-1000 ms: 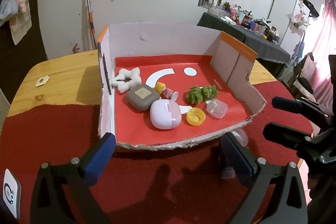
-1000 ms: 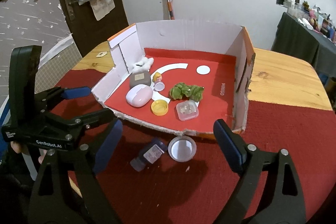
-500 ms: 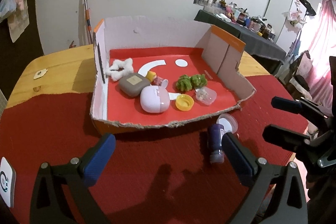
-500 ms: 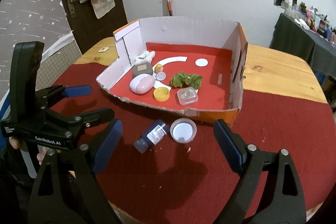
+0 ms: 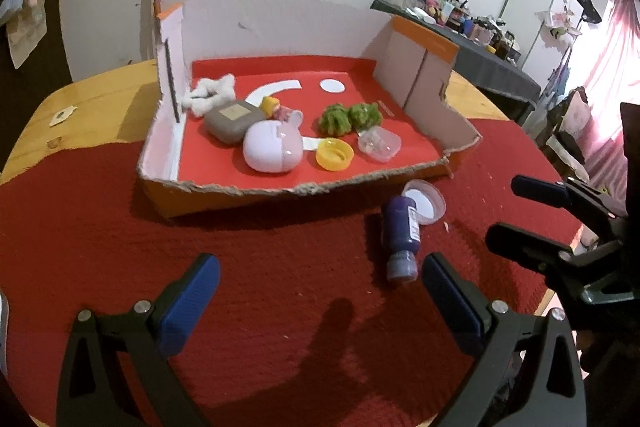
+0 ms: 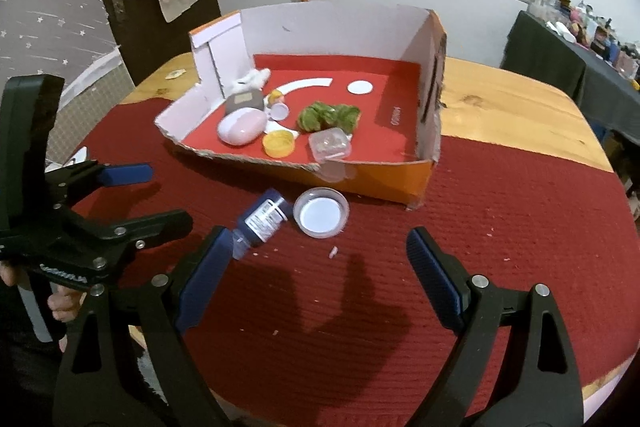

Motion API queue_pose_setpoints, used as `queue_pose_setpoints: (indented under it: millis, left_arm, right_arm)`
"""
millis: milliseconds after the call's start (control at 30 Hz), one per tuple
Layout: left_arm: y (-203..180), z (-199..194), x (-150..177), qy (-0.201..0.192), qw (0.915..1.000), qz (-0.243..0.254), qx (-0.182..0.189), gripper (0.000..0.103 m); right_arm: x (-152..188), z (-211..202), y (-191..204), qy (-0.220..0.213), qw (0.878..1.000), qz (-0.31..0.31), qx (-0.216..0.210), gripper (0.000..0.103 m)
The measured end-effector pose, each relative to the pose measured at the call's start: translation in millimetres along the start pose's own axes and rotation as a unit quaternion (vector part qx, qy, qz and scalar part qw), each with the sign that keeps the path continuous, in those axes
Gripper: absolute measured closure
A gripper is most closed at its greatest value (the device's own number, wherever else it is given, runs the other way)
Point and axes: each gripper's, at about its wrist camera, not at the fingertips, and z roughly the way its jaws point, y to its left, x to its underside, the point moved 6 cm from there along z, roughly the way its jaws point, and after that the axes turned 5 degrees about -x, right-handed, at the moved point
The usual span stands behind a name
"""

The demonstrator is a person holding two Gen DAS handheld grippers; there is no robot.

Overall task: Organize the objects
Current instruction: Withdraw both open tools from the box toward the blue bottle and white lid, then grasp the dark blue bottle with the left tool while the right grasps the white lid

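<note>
A cut-down cardboard box (image 5: 424, 75) (image 6: 400, 183) with a red floor sits on the red cloth. It holds a pink case (image 5: 272, 151), a grey case (image 5: 234, 119), a yellow cap (image 5: 334, 155), green pompoms (image 5: 348, 117), a clear tub (image 5: 380, 145) and a white fluffy toy (image 5: 210, 93). In front of the box lie a dark blue bottle (image 5: 400, 231) (image 6: 262, 221) on its side and a round clear lid (image 5: 424, 201) (image 6: 320, 217). My left gripper (image 5: 320, 303) is open and empty. My right gripper (image 6: 320, 267) is open and empty, short of the lid.
The round wooden table (image 6: 508, 115) is partly covered by the red cloth (image 5: 280, 287). Each gripper shows in the other's view, the right one (image 5: 560, 227) and the left one (image 6: 100, 203). A white wall stands behind, and a cluttered dark table (image 5: 480, 39) at the far right.
Both grippers have pulled back from the box, so the bottle and lid in front of it are now in fuller view. Both stay open. The objects have not moved.
</note>
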Motion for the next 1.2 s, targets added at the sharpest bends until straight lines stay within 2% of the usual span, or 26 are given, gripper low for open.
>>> queue_pose_setpoints:
  millis: [67, 100, 133, 200, 333, 567, 700, 900, 1200]
  left_arm:
    - [-4.2, 1.0, 2.3, 0.003, 1.0000, 0.004, 0.006, 0.003]
    - [-6.8, 1.6, 3.4, 0.004, 0.9999, 0.008, 0.008, 0.009]
    - [-9.0, 2.0, 4.2, 0.006, 0.9999, 0.012, 0.010, 0.016]
    - [-15.1, 4.7, 6.5, 0.016, 0.9994, 0.022, 0.021, 0.024]
    - [-25.3, 9.0, 10.0, 0.026, 0.9985, 0.035, 0.033, 0.034]
    - [-37.8, 16.1, 13.5, 0.037, 0.9971, 0.046, 0.049, 0.035]
    - [-41.5, 21.4, 14.7, 0.045, 0.9962, 0.051, 0.055, 0.041]
    - [-44.0, 26.0, 13.2, 0.045, 0.9959, 0.056, 0.055, 0.042]
    - [-46.9, 34.0, 3.3, 0.041, 0.9959, 0.058, 0.056, 0.052]
  right_arm:
    - [2.5, 2.7, -3.0, 0.004, 1.000, 0.001, 0.005, 0.024]
    - [4.1, 5.2, -4.6, 0.009, 1.000, 0.000, 0.007, 0.038]
    - [5.3, 7.5, -6.1, 0.013, 1.000, 0.000, 0.008, 0.046]
    - [6.9, 12.0, -8.6, 0.020, 1.000, 0.002, 0.005, 0.046]
    - [8.1, 20.3, -12.2, 0.025, 1.000, 0.000, 0.005, 0.048]
    - [7.2, 35.5, -18.7, 0.034, 0.999, -0.005, 0.002, 0.048]
    - [6.1, 42.8, -18.3, 0.041, 0.999, -0.014, -0.002, 0.048]
    - [3.0, 50.0, -17.0, 0.046, 0.999, -0.020, -0.009, 0.048]
    - [0.8, 55.4, -19.2, 0.049, 0.998, -0.023, -0.012, 0.048]
